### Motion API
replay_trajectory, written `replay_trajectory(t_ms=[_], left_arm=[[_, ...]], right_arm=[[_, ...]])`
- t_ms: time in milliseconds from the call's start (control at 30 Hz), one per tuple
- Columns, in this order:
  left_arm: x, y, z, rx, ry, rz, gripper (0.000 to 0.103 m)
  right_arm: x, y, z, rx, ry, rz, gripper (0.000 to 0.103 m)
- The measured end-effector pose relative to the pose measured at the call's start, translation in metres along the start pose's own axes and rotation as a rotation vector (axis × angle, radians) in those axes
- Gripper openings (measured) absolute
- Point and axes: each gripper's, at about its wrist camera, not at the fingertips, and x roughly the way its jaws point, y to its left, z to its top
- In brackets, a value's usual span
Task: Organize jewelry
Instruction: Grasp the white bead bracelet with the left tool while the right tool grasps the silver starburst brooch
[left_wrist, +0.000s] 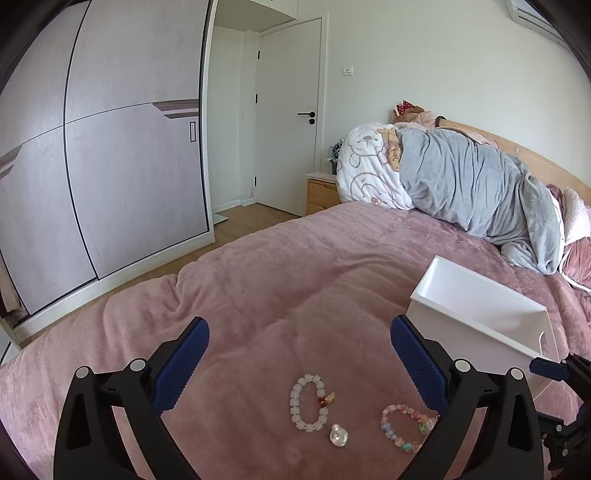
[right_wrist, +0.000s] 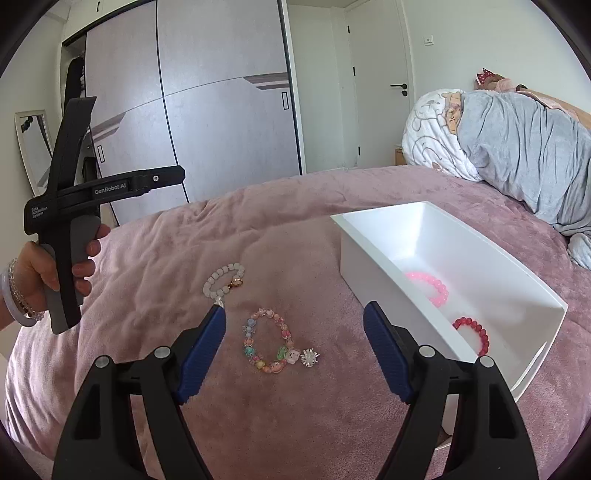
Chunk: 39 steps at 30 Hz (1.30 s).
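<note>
A white bead bracelet (left_wrist: 307, 402) with a clear pendant lies on the pink bedspread (left_wrist: 280, 288); it also shows in the right wrist view (right_wrist: 223, 280). A multicoloured bead bracelet (left_wrist: 404, 428) lies to its right, also seen in the right wrist view (right_wrist: 266, 341). A white box (right_wrist: 373, 273) holds a pink bracelet (right_wrist: 430, 286) and a red bracelet (right_wrist: 474, 332). My left gripper (left_wrist: 299, 328) is open above the white bracelet. My right gripper (right_wrist: 295, 314) is open above the multicoloured bracelet, beside the box.
The white box (left_wrist: 480, 325) stands right of the left gripper. A grey duvet (left_wrist: 480, 192) and a cartoon-print pillow (left_wrist: 369, 166) are piled at the head of the bed. Wardrobe doors (left_wrist: 110, 147) and a door (left_wrist: 288, 110) stand beyond the bed's edge.
</note>
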Motion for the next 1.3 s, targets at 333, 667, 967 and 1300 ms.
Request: replay_trajectory(t_ms=[333,667,967,1300], left_arm=[[0.046,0.028,-0.066,-0.015,0.118,0.068,0.099],[0.086,0.015,-0.081,0.073,0.166,0.032,0.099],[0.126,0.019,-0.094,0.049,0.296,0.022,0.068],[0.131,0.008,-0.103,0.096,0.3,0.025,0.028]], right_arm=[[0.044,0.016,-0.025,-0.023,0.11,-0.071,0.058],[0.091,0.0,-0.04,0.038,0.22,-0.111,0.043],[0.124,-0.011,-0.05,0.093,0.297,-0.141,0.023],[0.12,-0.015,-0.05,0.121,0.27,-0.082,0.019]])
